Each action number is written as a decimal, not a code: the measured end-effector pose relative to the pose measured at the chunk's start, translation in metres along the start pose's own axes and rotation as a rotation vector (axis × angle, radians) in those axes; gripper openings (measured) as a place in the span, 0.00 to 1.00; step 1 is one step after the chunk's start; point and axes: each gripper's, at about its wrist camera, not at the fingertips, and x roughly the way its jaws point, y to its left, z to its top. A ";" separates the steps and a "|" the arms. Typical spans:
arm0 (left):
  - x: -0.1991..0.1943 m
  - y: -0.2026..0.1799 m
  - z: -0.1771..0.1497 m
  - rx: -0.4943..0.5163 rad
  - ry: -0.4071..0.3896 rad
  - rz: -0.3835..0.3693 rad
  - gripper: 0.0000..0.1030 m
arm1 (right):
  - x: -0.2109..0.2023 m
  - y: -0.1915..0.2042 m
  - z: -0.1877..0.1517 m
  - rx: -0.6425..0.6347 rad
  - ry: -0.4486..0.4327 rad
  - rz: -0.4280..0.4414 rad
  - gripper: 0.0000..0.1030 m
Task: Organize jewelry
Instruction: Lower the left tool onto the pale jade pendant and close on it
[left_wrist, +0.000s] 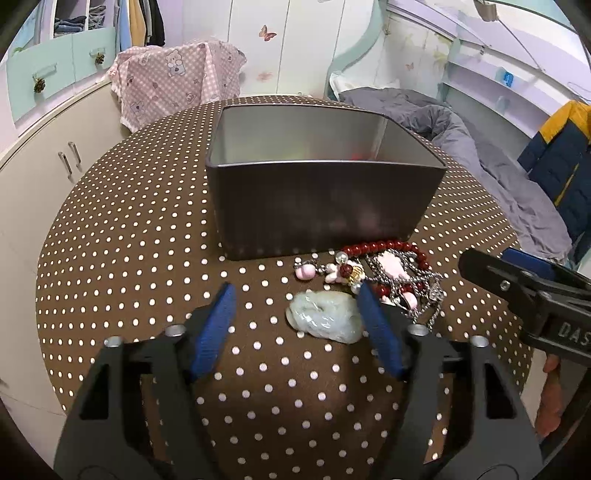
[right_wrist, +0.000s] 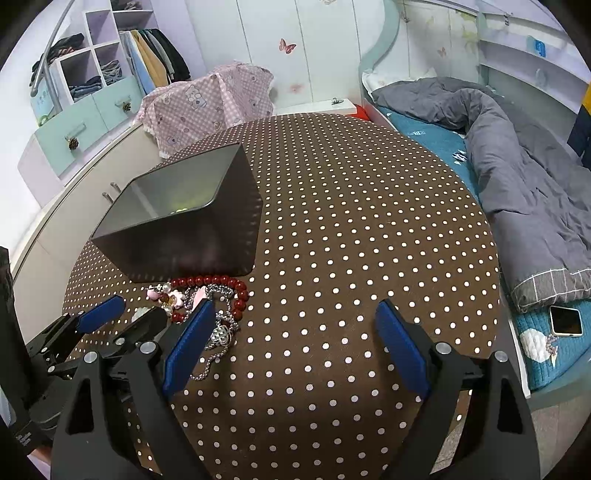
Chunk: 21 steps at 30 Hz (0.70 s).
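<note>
On the brown polka-dot tablecloth (left_wrist: 129, 229), just near of a dark metal box (left_wrist: 321, 206), lies a small pile of jewelry. A pale green jade pendant (left_wrist: 323, 319) sits nearest you. Beyond it and to its right, a red bead bracelet (left_wrist: 384, 248), a silver chain (left_wrist: 424, 291) and pink charms (left_wrist: 334, 273) lie tangled together, touching the foot of the box.

Your left gripper (left_wrist: 297, 301) points down at the jade pendant. Its blue fingers stand apart, one on each side of the stone: the right finger (left_wrist: 376, 325) is just beside or touching the pendant's edge, and the left finger is well clear, so nothing is grasped yet. Your right gripper (right_wrist: 295, 317) hovers over bare cloth to the right of the pile, fingers spread wide and empty, its left finger (right_wrist: 192, 339) overlapping the silver chain in the right wrist view.

You appear to be at the picking stage, with the pendant as the likely first target. The box is open-topped; something red and something greenish show faintly inside, too dim to identify.

The next move probably calls for centring the left fingers around the pendant and closing gently, since the stone looks smooth and rounded and may slip. Keep the right finger off the neighbouring chain, or the tangle could lift too.
</note>
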 end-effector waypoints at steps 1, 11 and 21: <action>-0.001 0.000 -0.001 0.003 0.000 -0.006 0.53 | 0.000 0.000 0.000 0.001 0.001 0.001 0.82; -0.005 0.003 -0.003 -0.007 -0.010 -0.069 0.34 | -0.002 0.003 0.001 -0.004 -0.001 0.003 0.82; -0.006 0.012 -0.004 -0.023 -0.011 -0.085 0.31 | -0.004 0.005 -0.001 -0.016 -0.002 0.006 0.82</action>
